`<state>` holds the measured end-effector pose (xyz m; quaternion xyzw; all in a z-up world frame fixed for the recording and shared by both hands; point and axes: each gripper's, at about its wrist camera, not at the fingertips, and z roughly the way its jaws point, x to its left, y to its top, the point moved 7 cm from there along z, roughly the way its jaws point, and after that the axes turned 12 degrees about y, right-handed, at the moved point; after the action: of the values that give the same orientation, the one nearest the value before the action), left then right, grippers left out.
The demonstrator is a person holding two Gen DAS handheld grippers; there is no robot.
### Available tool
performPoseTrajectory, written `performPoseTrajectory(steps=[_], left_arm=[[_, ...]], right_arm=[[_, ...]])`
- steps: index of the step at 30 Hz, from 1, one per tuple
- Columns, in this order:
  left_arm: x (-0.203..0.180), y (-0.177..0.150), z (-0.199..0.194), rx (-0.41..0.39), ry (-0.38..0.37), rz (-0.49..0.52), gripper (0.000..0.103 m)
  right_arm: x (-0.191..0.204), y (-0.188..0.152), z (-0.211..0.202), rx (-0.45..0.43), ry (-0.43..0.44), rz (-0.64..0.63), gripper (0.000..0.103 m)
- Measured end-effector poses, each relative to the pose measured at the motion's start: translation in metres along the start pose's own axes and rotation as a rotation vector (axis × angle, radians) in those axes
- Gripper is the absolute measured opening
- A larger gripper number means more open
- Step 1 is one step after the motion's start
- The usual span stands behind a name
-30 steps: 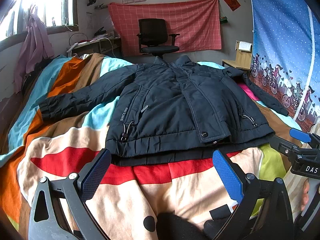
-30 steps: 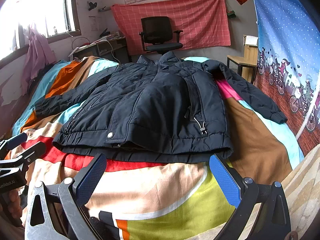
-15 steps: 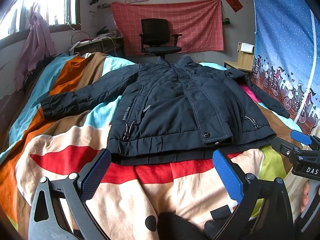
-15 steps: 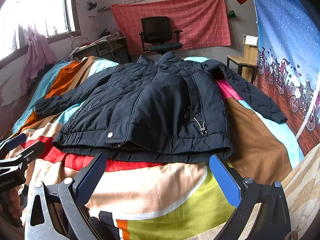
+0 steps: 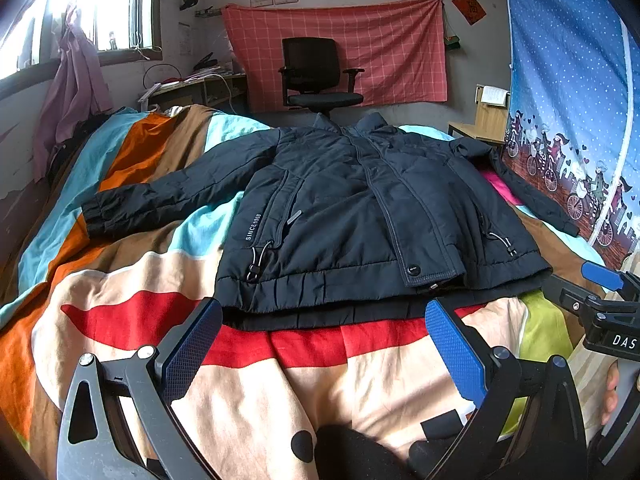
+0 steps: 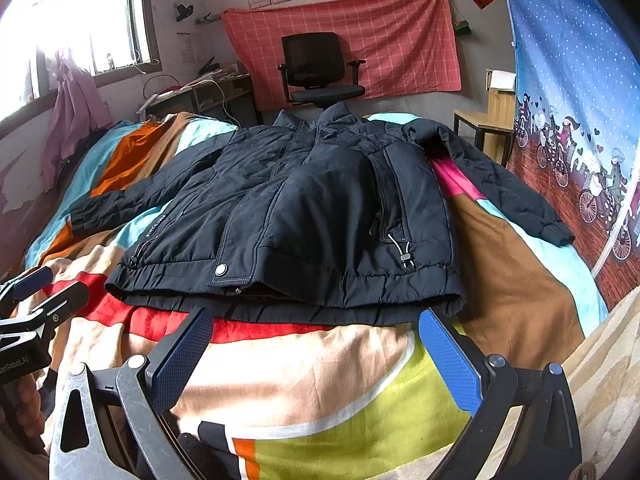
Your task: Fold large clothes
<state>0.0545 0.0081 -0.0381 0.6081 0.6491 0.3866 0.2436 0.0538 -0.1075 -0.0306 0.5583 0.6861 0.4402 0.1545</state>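
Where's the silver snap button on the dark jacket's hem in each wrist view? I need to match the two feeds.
Left wrist: silver snap button sits right of centre on the dark navy padded jacket hem.
Right wrist: the button sits left of centre.
Shared landmark: black office chair behind the collar.

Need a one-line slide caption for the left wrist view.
Open left gripper hovers above the hem of a dark navy jacket spread flat, sleeves out, on a colourful blanket.

Daylight blows out the window (image 5: 100, 4) at upper left — fisheye edges curve, corners darken.
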Motion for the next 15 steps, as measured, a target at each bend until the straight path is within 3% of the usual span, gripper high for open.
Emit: performPoseTrajectory(steps=[15], left_arm=[[-0.0002, -0.0012, 0.0068, 0.031, 0.031, 0.012, 0.100]], right_arm=[[-0.0041, -0.0013, 0.0060, 0.036, -0.006, 0.015, 0.103]])
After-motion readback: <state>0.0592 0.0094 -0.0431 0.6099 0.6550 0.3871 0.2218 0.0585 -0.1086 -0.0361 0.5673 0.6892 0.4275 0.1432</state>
